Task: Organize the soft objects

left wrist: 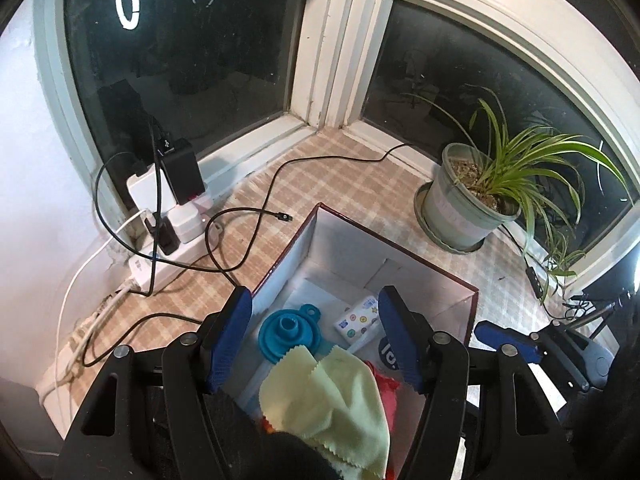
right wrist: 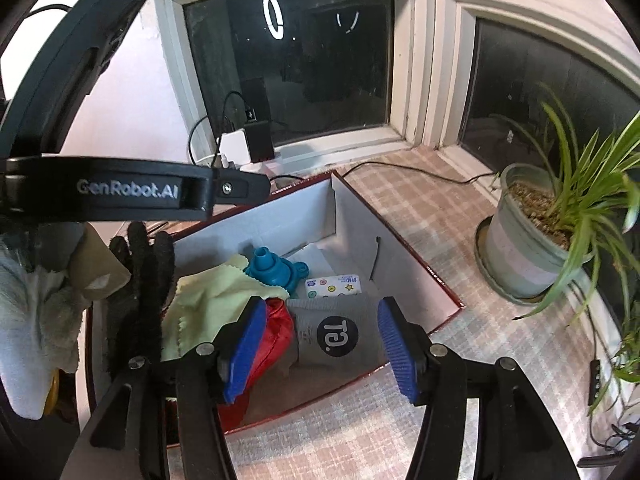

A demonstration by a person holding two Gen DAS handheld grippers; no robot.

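A red-edged cardboard box (left wrist: 400, 246) with white inner walls (right wrist: 360, 216) stands on the checked sill. Inside lie a pale yellow cloth (left wrist: 332, 392) (right wrist: 208, 300), a blue funnel (left wrist: 286, 334) (right wrist: 272, 268), a small tissue pack (left wrist: 358, 320) (right wrist: 332, 286), a red fabric piece (right wrist: 276, 328) and a grey cloth with a black round logo (right wrist: 332, 332). My left gripper (left wrist: 318, 336) hangs open over the yellow cloth without touching it. My right gripper (right wrist: 320, 344) is open above the grey cloth, pads apart from it. A black glove (right wrist: 140, 280) lies at the box's left end.
A potted spider plant (left wrist: 460, 208) (right wrist: 528, 256) stands right of the box. A power strip with chargers (left wrist: 172, 216) and loose black cables (left wrist: 260, 216) lie to the left by the window. A white fluffy item (right wrist: 36, 320) sits at the far left.
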